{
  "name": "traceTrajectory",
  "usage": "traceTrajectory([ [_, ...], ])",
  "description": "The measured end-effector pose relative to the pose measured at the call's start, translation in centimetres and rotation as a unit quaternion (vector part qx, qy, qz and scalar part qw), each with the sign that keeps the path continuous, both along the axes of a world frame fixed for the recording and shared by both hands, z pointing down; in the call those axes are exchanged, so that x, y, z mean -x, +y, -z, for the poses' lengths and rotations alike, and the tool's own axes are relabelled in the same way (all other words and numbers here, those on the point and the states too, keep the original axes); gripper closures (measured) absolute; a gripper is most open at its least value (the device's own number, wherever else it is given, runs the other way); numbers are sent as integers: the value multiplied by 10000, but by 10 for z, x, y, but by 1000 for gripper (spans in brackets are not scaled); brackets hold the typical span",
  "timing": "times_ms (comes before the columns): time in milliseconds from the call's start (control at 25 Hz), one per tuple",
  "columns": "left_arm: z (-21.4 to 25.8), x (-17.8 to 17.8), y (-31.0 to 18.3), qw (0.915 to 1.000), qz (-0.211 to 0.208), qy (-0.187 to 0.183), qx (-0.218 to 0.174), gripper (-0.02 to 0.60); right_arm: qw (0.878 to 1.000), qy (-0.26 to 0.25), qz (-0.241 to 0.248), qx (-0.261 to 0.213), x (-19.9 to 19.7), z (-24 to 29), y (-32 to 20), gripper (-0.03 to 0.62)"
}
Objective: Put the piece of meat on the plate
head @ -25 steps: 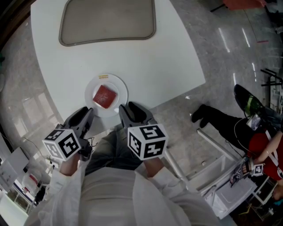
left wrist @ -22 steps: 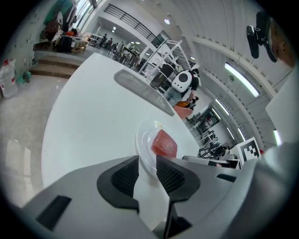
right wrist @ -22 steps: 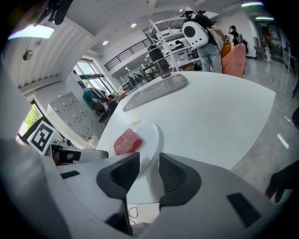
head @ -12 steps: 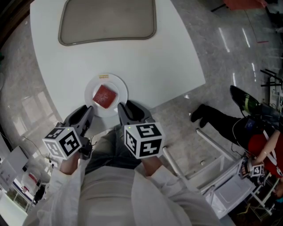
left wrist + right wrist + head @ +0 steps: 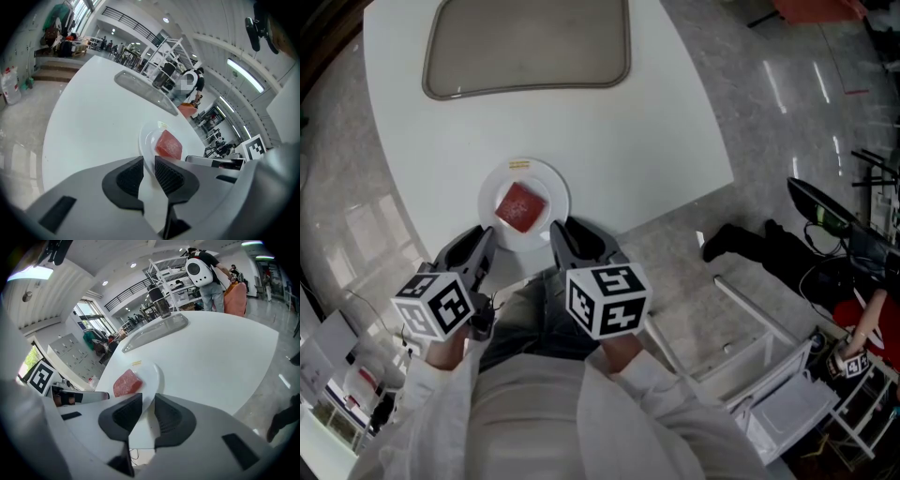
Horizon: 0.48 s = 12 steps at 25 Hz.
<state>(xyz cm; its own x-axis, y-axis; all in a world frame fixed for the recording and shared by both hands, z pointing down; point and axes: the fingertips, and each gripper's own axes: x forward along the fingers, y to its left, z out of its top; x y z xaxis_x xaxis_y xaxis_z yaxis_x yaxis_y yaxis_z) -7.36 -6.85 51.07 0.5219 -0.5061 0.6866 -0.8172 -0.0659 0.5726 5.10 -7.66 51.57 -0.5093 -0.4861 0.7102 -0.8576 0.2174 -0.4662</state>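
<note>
Left gripper (image 5: 148, 161) is hovering over the near edge of the white round-cornered table (image 5: 619, 141), its dark ribbed jaws standing slightly apart with nothing between them; right gripper (image 5: 148, 401) has just been closing its jaws, though a gap is showing and nothing is sitting in it; red square piece of meat (image 5: 521, 206) is lying flat on the round white plate (image 5: 551, 180), just ahead of both.
</note>
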Motion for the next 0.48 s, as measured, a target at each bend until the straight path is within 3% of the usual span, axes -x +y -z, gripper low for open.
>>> traceTrajectory([
  [480,10,-3,0,9997,160,-74,-147,502,9999,-114,71,-103,-3,10,-4,505],
])
